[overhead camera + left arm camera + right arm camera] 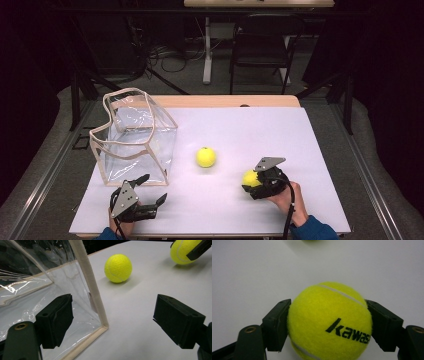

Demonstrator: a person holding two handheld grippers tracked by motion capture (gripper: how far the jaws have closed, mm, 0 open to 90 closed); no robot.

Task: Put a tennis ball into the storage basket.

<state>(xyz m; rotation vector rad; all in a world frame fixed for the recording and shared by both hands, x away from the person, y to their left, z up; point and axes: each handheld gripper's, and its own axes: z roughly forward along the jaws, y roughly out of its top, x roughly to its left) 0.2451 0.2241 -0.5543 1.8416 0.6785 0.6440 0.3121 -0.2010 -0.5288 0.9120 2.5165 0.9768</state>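
A yellow tennis ball (pixel 249 178) (pixel 329 315) with black lettering rests on the white table top, near the front right. My right gripper (pixel 252 183) (pixel 329 323) is shut on it, with a black pad pressing each side. The left gripper view also catches that held ball (pixel 181 251) at its top right. A second tennis ball (pixel 206 157) (pixel 118 268) lies free at the table's middle. My left gripper (pixel 153 189) (pixel 117 320) stands open near the front left, just before the corner of a clear plastic bag (pixel 135 132) (pixel 88 277) with beige trim. Nothing is between its pads.
The bag stands upright with its mouth open at the left of the white table top (pixel 260 125). A wooden strip shows along the table's far edge (pixel 225 101). Beyond it are a dark chair (pixel 262 45), a table leg and cables on the floor.
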